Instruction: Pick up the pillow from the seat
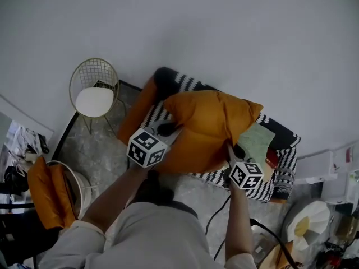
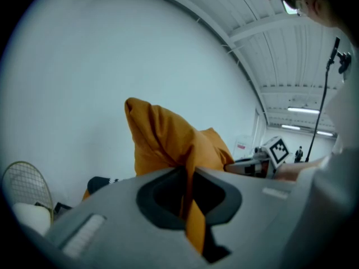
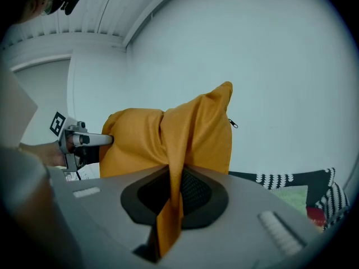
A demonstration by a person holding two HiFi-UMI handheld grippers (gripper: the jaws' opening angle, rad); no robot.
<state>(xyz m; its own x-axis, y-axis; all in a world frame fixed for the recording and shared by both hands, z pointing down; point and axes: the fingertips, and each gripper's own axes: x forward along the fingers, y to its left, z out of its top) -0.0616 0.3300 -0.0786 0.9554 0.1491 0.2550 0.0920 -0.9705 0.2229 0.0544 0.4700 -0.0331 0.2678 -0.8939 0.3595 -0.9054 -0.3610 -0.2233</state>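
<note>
Over the black-and-white striped seat (image 1: 287, 160), left tongs (image 2: 188, 192) and right tongs (image 3: 171, 195) each pinch the orange fabric pillow (image 1: 207, 128); lift looks begun, next raise it clear.

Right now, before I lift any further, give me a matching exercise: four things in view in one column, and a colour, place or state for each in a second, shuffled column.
Things:
1. pillow
2. wire chair
3. seat
4. left gripper

Descriptions:
A. black and white stripes
B. shut on a fold of orange fabric
C. stands apart, at the left of the head view
D. orange, pinched at two edges

Pairs: 1-D, 2-C, 3-A, 4-B
</note>
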